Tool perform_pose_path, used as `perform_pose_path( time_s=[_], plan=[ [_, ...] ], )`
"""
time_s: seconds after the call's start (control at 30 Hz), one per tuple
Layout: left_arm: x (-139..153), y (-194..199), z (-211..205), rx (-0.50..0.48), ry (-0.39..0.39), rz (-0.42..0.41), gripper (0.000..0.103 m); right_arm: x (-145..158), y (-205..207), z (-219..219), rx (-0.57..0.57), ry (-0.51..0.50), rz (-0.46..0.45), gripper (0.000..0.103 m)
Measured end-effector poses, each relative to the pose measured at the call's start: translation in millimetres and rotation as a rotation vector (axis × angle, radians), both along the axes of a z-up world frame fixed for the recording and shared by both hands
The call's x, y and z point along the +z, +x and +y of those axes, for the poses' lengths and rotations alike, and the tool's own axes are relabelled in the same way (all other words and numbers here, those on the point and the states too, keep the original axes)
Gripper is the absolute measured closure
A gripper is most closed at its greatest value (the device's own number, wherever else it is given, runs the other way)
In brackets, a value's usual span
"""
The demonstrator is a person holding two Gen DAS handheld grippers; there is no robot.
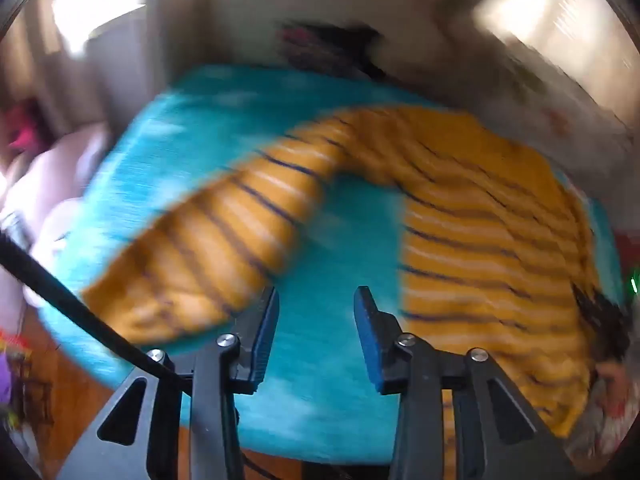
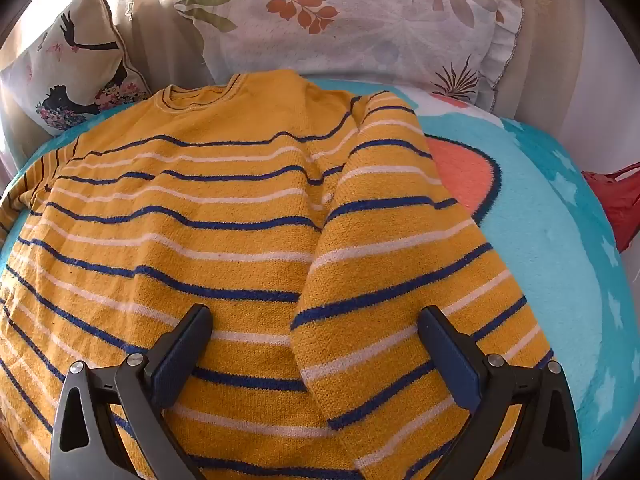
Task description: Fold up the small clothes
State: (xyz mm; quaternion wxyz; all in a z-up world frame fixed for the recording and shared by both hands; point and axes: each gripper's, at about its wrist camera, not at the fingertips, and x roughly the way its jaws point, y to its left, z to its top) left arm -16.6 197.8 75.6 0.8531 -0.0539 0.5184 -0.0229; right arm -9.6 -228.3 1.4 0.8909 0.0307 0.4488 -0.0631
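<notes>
The yellow sweater (image 2: pixel 192 220) with blue and white stripes lay flat on the turquoise blanket (image 2: pixel 540 240), its collar toward the pillows, and one sleeve (image 2: pixel 400 280) was folded over the body while the other sleeve (image 1: pixel 224 232) stretched out sideways on the blanket. The right gripper (image 2: pixel 316 356) was above the lower part of the sweater with its jaws spread wide and nothing between them. The left gripper (image 1: pixel 316 336), in a blurred view, was also spread and empty, above the bare blanket between the stretched sleeve and the body; a floral pillow (image 2: pixel 360 20) and a cushion (image 2: pixel 72 76) with a bird print stood behind the collar.
</notes>
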Motion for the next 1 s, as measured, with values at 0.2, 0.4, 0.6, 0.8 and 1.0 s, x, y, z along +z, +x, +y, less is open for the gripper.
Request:
perform_pose_path(
  time_s=[0.2, 0.4, 0.6, 0.8, 1.0],
  plan=[
    [-29, -12, -55, -0.107, -0.037, 0.109, 0.065, 0, 1, -1, -0.001, 0.002, -0.002, 0.0],
    [-18, -23, -87, -0.102, 0.015, 0.045, 0.058, 2, -1, 4, -0.003, -0.004, -0.003, 0.0],
    [2, -14, -116, -0.092, 0.027, -0.007, 0.052, 1, 1, 3, -0.002, -0.003, 0.001, 0.0],
    [10, -19, -150, -0.081, -0.051, -0.011, 0.046, 19, 11, -5, 0.046, 0.078, 0.121, 0.011],
    [1, -34, -188, -0.145, -0.033, -0.002, 0.045, 66, -47, -69, -0.073, 0.11, 0.059, 0.039]
  ],
)
